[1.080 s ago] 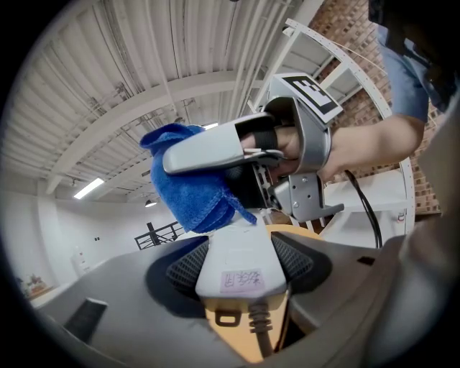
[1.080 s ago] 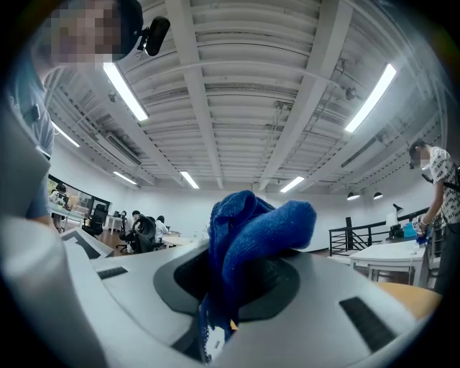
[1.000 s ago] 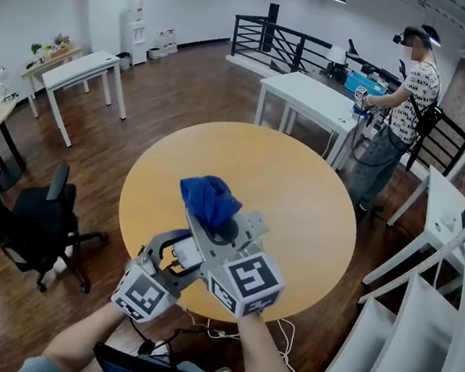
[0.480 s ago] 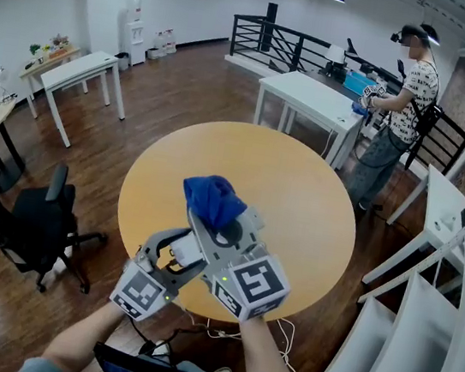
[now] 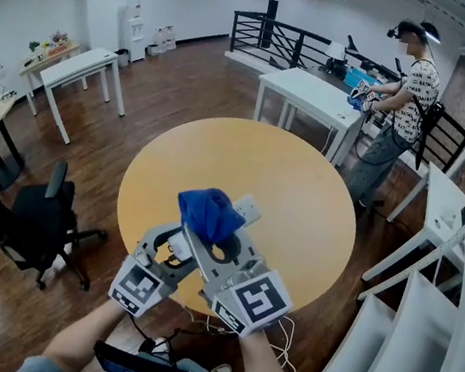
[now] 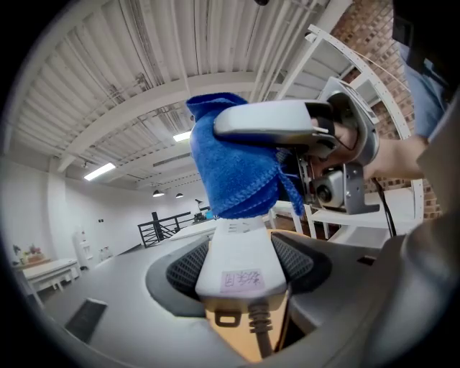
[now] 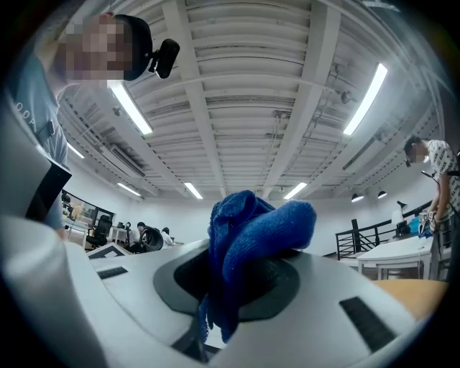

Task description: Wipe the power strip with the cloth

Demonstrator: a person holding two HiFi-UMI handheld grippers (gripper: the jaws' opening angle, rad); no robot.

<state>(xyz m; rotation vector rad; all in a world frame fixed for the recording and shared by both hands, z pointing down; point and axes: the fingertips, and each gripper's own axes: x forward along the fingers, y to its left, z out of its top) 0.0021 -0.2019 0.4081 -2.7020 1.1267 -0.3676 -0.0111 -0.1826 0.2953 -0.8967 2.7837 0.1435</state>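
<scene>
Above the near edge of the round table (image 5: 301, 191), both grippers meet in the air. The left gripper (image 5: 173, 248) has its jaws clamped on the cord end of the white power strip (image 6: 237, 255), whose cable (image 6: 262, 332) drops out below the jaws. The right gripper (image 5: 208, 233) is closed tight on the blue cloth (image 7: 248, 237), a bunched wad pressed onto the strip's far half.

From the head view the cloth and the right gripper's body cover most of the strip; only its white tip (image 5: 247, 210) pokes out toward the table's centre. In the left gripper view the same wad and the right gripper block everything past the strip's far end.

Left of the table stands a black office chair (image 5: 37, 221). Beyond the table is a white desk (image 5: 311, 97), with a person (image 5: 406, 94) standing at its right end. A loose white cord (image 5: 283, 331) lies on the floor under the table's near edge.
</scene>
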